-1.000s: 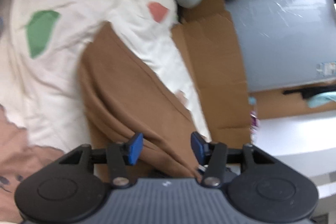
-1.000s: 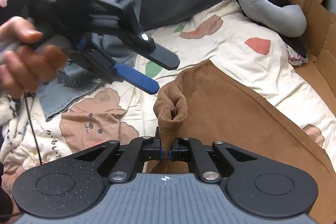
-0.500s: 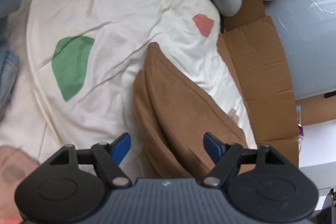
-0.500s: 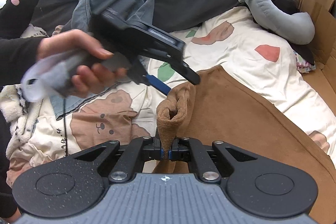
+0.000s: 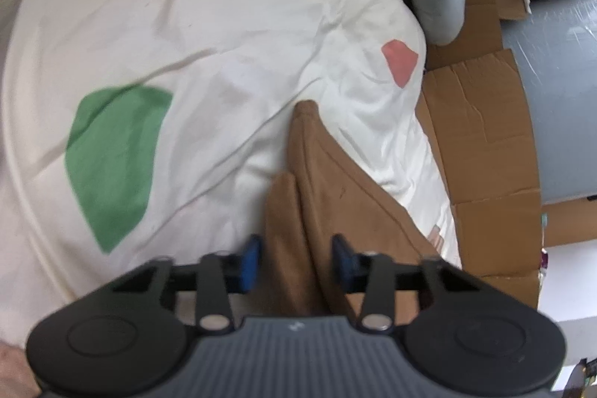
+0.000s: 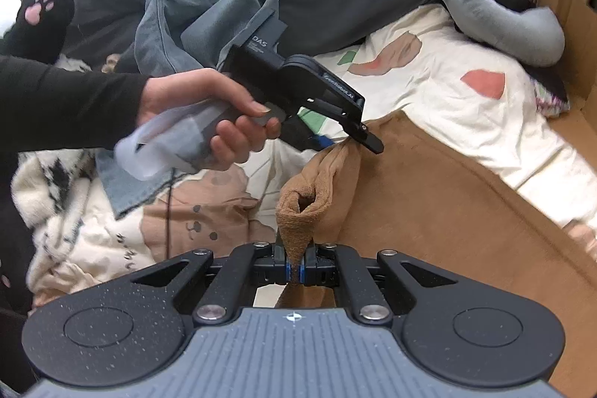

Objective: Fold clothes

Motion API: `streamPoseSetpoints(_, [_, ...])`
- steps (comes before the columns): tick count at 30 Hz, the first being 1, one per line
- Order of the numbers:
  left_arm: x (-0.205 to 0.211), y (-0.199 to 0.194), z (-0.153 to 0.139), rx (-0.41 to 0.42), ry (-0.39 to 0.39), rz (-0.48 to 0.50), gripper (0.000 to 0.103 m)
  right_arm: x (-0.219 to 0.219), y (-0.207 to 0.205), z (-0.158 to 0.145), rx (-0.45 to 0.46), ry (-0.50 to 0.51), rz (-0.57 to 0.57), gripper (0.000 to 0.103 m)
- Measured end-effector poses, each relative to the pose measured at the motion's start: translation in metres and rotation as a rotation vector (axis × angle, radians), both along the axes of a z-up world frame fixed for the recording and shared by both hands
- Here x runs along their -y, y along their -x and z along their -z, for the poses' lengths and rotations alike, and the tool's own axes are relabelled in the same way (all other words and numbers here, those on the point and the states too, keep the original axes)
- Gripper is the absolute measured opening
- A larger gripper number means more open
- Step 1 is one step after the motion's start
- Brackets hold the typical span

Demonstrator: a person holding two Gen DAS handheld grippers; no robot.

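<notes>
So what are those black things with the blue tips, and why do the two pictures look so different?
They are two grabbing tools, each held in one of a person's hands, and each carries its own camera looking along its two fingers. That gives two pictures of one bed.

The right tool's camera shows the right gripper pinching a bunched edge of a brown garment. It also shows the person's hand holding the other tool.

The left tool's camera shows the left gripper with the brown cloth between its blue pads. Its jaws are closing, but they do not press on it yet.

The garment lies on a white bedsheet with coloured patches. A grey plush toy, grey clothes and cardboard are nearby.
</notes>
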State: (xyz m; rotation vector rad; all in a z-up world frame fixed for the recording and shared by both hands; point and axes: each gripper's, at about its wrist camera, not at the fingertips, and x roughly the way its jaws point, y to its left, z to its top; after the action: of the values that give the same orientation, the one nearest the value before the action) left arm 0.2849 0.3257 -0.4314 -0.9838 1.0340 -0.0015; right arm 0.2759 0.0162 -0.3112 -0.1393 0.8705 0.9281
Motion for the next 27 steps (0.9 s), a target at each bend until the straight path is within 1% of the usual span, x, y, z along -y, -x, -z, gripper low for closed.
streamPoseSetpoints(1, [0.001, -0.002, -0.001, 0.001, -0.005, 0.011, 0.022, 0.002, -0.001, 0.001, -0.017, -0.012, 0.006, 0.003])
streamPoseSetpoints(5, [0.008, -0.004, -0.01, 0.01, -0.035, 0.039, 0.014, 0.011, 0.0, 0.001, -0.05, -0.04, 0.013, 0.002])
streamPoseSetpoints(9, [0.014, -0.004, -0.026, 0.031, -0.048, 0.045, 0.012, 0.027, 0.0, 0.002, -0.074, -0.064, 0.03, 0.002])
streamPoseSetpoints(14, [0.027, -0.007, -0.046, 0.047, -0.074, 0.063, 0.011, 0.053, -0.001, 0.0, -0.079, -0.087, 0.066, 0.002])
streamPoseSetpoints(18, [0.039, -0.012, -0.064, 0.068, -0.074, 0.084, 0.011, 0.078, -0.003, -0.003, -0.097, -0.126, 0.101, 0.002])
streamPoseSetpoints(27, [0.082, -0.033, -0.102, 0.118, -0.084, 0.171, 0.011, 0.131, 0.011, -0.013, -0.108, -0.227, 0.136, 0.002])
